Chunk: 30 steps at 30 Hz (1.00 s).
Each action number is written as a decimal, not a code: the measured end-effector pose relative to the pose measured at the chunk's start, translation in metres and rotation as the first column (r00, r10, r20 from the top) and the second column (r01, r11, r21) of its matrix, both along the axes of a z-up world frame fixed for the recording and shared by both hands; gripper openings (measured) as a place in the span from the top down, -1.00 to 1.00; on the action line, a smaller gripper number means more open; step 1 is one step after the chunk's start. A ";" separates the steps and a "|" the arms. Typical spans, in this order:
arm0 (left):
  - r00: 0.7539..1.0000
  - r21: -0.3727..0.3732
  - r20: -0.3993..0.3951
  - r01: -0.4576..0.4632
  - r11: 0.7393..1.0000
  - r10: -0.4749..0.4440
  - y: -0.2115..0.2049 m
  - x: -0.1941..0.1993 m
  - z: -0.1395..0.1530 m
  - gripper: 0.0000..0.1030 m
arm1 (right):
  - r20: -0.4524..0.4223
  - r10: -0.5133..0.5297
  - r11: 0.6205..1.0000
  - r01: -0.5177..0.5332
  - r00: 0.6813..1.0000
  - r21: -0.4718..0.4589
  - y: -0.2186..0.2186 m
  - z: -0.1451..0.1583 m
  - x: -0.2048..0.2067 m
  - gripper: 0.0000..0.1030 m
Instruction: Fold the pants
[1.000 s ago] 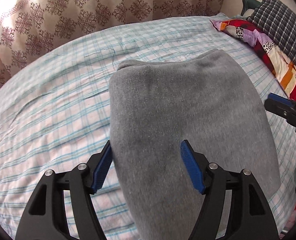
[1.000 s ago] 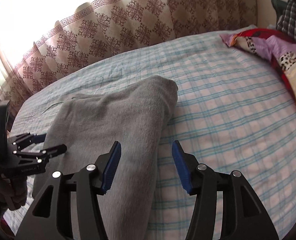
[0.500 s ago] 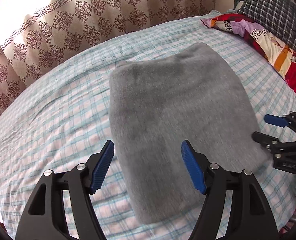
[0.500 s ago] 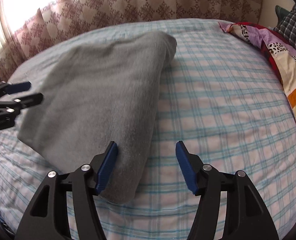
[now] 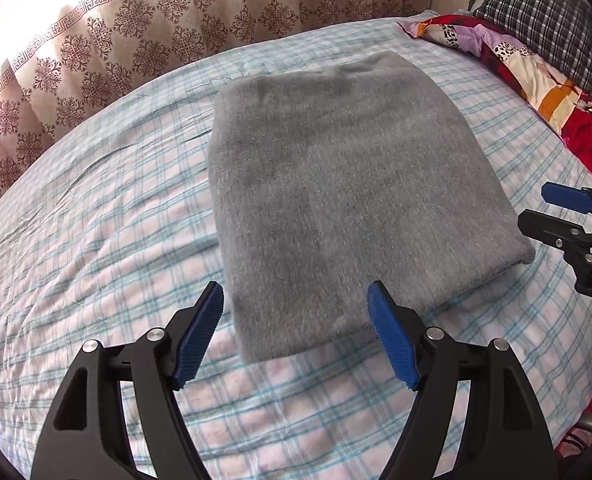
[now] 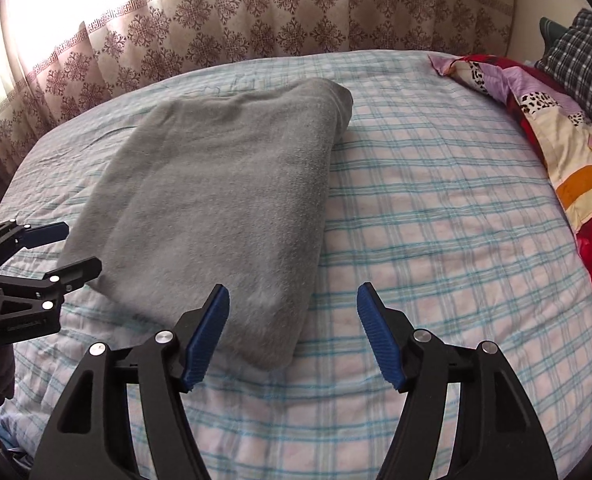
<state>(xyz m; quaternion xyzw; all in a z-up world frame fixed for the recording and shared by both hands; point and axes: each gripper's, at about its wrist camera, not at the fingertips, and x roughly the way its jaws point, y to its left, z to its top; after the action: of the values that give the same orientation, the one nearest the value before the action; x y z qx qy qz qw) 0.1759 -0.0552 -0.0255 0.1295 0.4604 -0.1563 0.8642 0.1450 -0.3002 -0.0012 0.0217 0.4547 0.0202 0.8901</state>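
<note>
Left wrist view: the left hand-held gripper (image 5: pixel 296 334) hangs open and empty above the near edge of the folded pants (image 5: pixel 344 184), which lie mid-bed (image 5: pixel 96 240).

Right wrist view: the right hand-held gripper (image 6: pixel 292 334), also open, sits off the bundle's near right corner. Backing away straight should keep the fold neat.

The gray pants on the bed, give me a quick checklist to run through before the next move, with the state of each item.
1. Gray pants folded into a flat rectangle: ok.
2. Pants lying fully on the plaid bedsheet, no part over the edge: ok.
3. Left gripper open, holding nothing: ok.
4. Right gripper open, holding nothing: ok.
5. Patchwork quilt apart from the pants: ok.
6. Layers underneath lined up evenly: cannot tell, hidden.
</note>
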 end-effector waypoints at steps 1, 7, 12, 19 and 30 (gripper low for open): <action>1.000 0.000 0.005 -0.002 1.000 0.002 0.000 -0.003 0.001 -0.47 | 0.005 0.001 1.000 -0.001 1.000 0.002 0.002 0.004 -0.004 -0.42; 0.999 -0.017 0.025 -0.040 0.999 0.040 0.004 -0.017 0.012 -0.61 | 0.023 -0.009 1.000 0.009 1.000 -0.007 0.011 0.019 -0.020 -0.61; 0.996 -0.007 0.066 -0.057 0.998 0.057 0.002 -0.032 0.023 -0.82 | 0.061 -0.003 1.000 0.004 0.998 -0.002 0.019 0.027 -0.036 -0.72; 0.989 -0.007 0.122 -0.080 0.997 0.080 0.001 -0.049 0.040 -0.93 | 0.128 0.003 0.999 0.004 0.992 -0.052 0.029 0.032 -0.046 -0.79; 0.980 -0.039 0.144 -0.130 0.991 0.135 0.006 -0.055 0.048 -0.94 | 0.142 -0.003 0.996 0.017 0.990 -0.091 0.028 0.024 -0.046 -0.80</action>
<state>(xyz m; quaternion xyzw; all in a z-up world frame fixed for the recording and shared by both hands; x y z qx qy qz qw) 0.1211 -0.0490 0.0227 0.0968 0.4009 -0.0953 0.9060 0.0986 -0.2726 0.0231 -0.0184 0.3908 -0.0037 0.9203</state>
